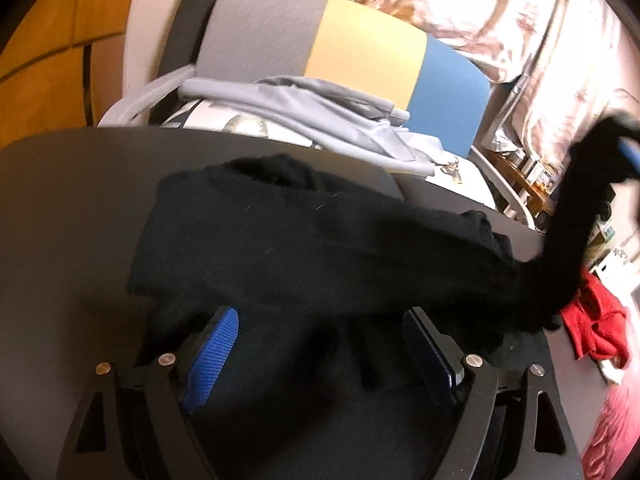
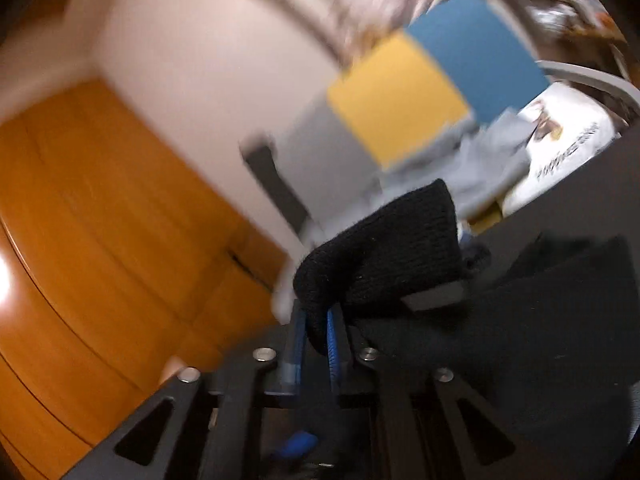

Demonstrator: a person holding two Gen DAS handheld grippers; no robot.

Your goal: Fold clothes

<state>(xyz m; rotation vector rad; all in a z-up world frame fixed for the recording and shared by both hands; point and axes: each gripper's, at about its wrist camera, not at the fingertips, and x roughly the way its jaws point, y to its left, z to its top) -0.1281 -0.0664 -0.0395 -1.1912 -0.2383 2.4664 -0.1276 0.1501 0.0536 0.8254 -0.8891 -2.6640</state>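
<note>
Two grippers, one garment, dark table (image 1: pixel 60 208):

- Black knit garment (image 1: pixel 280 240): main body lies spread on the table, partly folded over itself; one long part, apparently a sleeve, rises off the right end of the cloth, lifted clear of the table
- Left gripper (image 1: pixel 320 356): jaws wide apart, blue-padded fingers (image 1: pixel 216 344) resting low on the near part of the black knit; nothing pinched between the pads
- Right gripper (image 2: pixel 316 328): jaws narrow, clamped on the end of the lifted black part, which bunches up above the fingertips; view tilted and motion-blurred. Seen from the left wrist camera as a blue pad at the top of the raised cloth (image 1: pixel 630 152)
- Chair (image 1: pixel 360 48): behind the table, backrest in grey, yellow and blue panels
- Pale grey garment (image 1: pixel 320 112): draped over the chair seat, well apart from the black knit
- Red cloth (image 1: pixel 596 324): crumpled beyond the table's right edge
- Patterned curtain (image 1: pixel 500 20): behind the chair
- Orange wooden panelling (image 2: pixel 100 220): left of the chair
</note>
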